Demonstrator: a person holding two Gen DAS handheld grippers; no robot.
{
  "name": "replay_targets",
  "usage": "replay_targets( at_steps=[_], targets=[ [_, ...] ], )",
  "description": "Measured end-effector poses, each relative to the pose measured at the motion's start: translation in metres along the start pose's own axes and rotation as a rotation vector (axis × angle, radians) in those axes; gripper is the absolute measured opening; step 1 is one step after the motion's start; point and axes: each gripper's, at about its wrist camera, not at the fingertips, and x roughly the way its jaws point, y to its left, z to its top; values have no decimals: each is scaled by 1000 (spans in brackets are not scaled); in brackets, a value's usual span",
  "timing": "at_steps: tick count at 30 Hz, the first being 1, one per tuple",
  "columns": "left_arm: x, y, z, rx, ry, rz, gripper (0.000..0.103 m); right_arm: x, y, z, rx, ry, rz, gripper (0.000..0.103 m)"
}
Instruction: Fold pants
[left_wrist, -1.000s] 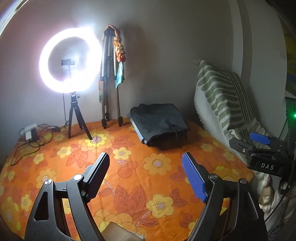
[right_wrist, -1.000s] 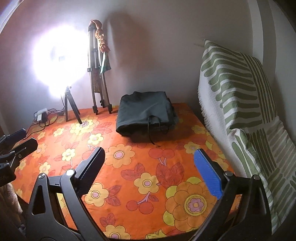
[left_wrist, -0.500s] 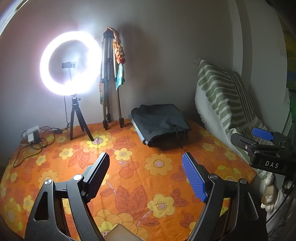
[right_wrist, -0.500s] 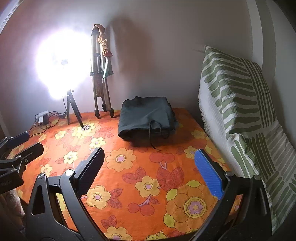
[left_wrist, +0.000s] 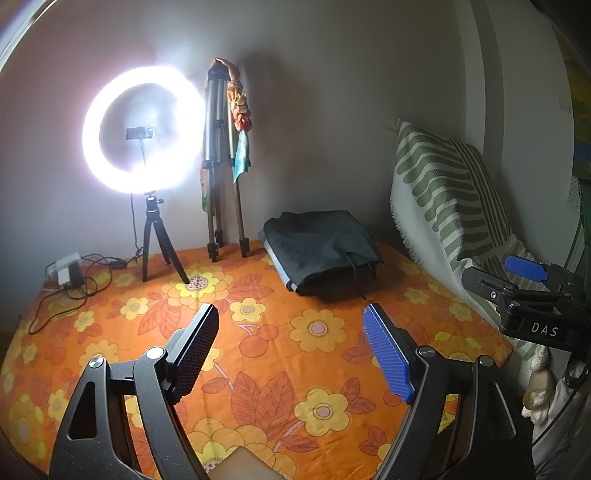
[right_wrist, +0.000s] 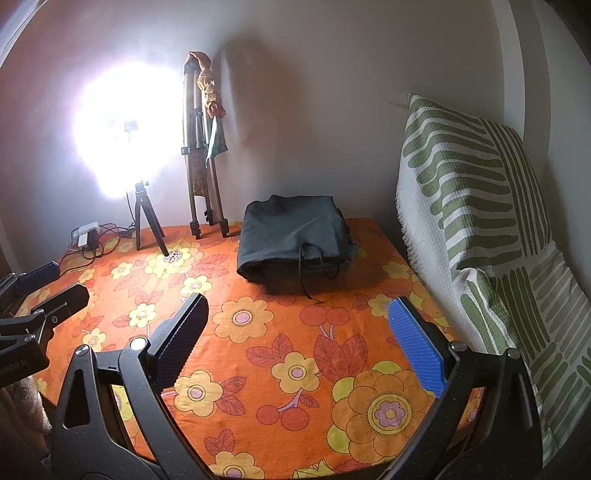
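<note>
The pants (right_wrist: 295, 236) lie as a dark, compact bundle at the far side of the worktop (right_wrist: 280, 354), close to the wall, with a black drawstring (right_wrist: 308, 269) hanging over their near edge. They look already folded, so I judge the task is finished or nearly so.

The left gripper (left_wrist: 290, 349) and the right gripper (right_wrist: 299, 341) both hover on the near side of the pants, well apart from them, with the fingers spread wide and nothing between them.

Left of the pants stand a tall tripod (left_wrist: 221, 162) and a ring light (left_wrist: 142, 129). Right of the pants a striped cushion (right_wrist: 476, 206) leans, close to their edge. The flowered cloth in front of the pants is bare and gives the most room for moving.
</note>
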Motion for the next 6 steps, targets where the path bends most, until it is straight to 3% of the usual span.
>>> replay_targets(
  at_steps=[6],
  targets=[
    [1,0,0,-2,0,2,81,-1,1,0,0,0,0,100]
  ],
)
